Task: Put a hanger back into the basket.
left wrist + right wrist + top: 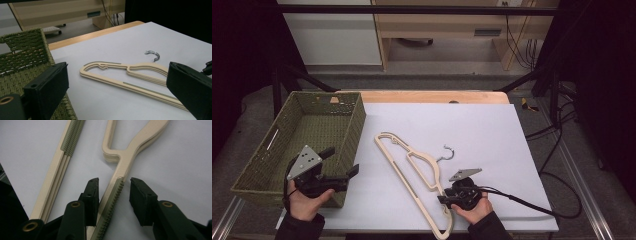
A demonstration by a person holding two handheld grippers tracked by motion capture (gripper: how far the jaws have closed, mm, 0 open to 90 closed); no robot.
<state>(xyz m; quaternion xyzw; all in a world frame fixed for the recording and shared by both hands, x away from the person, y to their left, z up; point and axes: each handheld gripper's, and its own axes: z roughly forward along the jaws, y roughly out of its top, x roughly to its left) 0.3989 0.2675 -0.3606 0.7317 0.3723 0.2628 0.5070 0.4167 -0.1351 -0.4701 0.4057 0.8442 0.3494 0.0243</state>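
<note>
Item: cream hangers (412, 172), a stack of plastic ones with a metal hook (447, 152), lying flat on the white sheet over the table (492, 125); from the sheet's middle the stack runs from about 10 o'clock down to 6 o'clock.

Container: woven green basket (339, 102), at 9 o'clock from the hangers, its near corner just beside my left hand.

My right hand-held gripper (113, 192): low over the hangers' lower shoulder arm at the 5 o'clock end of the stack. The ribbed arm runs between the jaws; the left pad sits against its edge, the right pad stands off with a gap (so not clamped yet).

My left hand-held gripper (343, 176): released, jaws wide apart and holding nothing, hovering at the basket's near right corner and pointing toward the hangers.

Step in hand (my judgement): closing on the stack's shoulder arm to lift it, probably toward the basket.

How to do it well: centre the arm between both pads before squeezing, so the one-sided contact does not push the stack sideways across the sheet. Bite on the grey ribbed strip (112, 200), where the grip is surest. Take all layers at once (the stack's edges are offset, and a shallow pinch could leave the bottom one behind).

Risk: held near one end, the long stack may swing or droop.
</note>
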